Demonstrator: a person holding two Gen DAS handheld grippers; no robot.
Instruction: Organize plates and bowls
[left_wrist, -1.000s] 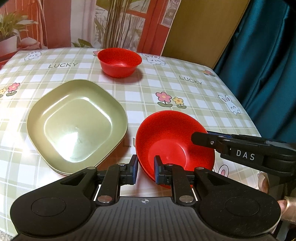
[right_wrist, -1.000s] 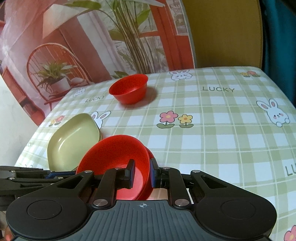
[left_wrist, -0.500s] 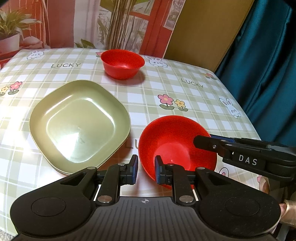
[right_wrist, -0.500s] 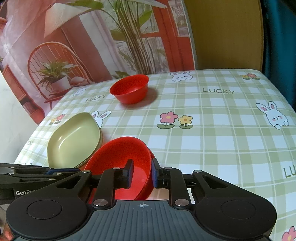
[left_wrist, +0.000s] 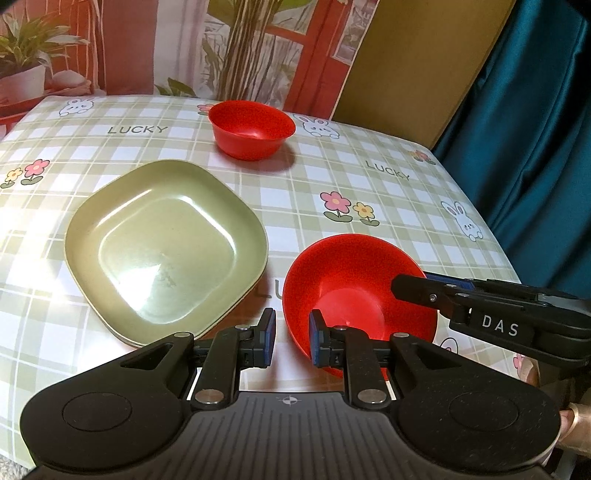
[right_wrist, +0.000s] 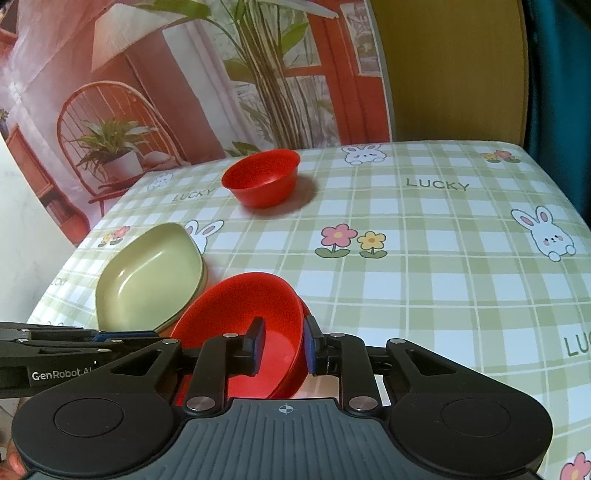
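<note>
- The near red bowl is at the front edge of the table, just right of the green plate. In the right wrist view it looks tilted, and a second red rim seems to show under its right side, so it may be two bowls nested; I cannot tell for sure.
- The right gripper has its fingers on both sides of this bowl's wall, one pad inside and one outside. A small gap shows at the inner pad, so I cannot tell whether it pinches the wall.
- The left gripper has its fingers parted with the bowl's near rim between them. The right pad is about at the rim, the left pad is apart, so it holds nothing.
- The green plate lies flat on the table, left of the bowl. A second edge shows under its near corner, so it is probably a stack of two plates.
- The far red bowl stands alone near the back of the table, well apart from the other pieces.
- My judgement: the plates look already gathered, but the bowls are not yet together. What is left is to join the far bowl with the near one.
</note>
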